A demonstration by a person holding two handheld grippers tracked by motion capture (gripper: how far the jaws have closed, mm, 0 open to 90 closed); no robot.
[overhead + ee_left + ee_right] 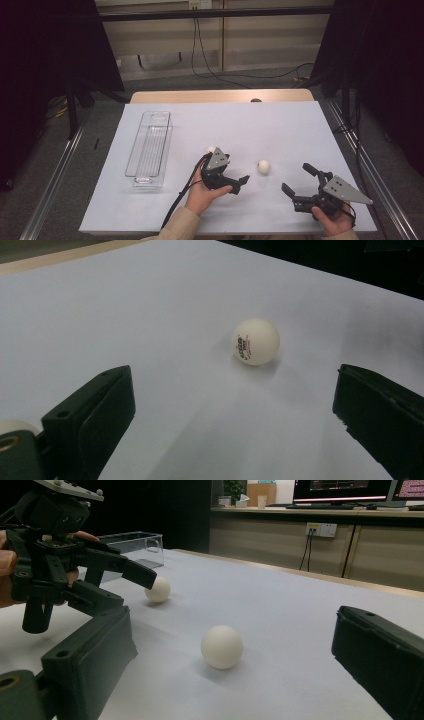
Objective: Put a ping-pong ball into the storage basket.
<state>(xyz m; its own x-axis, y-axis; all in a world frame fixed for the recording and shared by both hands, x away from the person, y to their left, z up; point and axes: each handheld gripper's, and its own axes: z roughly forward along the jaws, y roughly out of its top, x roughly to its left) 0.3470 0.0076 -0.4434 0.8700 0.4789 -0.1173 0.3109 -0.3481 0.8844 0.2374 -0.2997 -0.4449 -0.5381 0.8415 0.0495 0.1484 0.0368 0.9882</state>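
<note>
Approaching ball on counter, midway between our grippers. Left gripper released, jaws apart, nearest. Right gripper released, empty. Next, we judge: straddle ball, clench gently.

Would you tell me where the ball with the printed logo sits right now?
In the high view, the logo ball rests on the white sheet, right of centre, between the open left gripper and the open right gripper, untouched.

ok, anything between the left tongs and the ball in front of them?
Nothing visible. The left tongs are open and aimed at the ball, with bare white table cover between them. The second ball sits behind the tongs, off that line.
</note>
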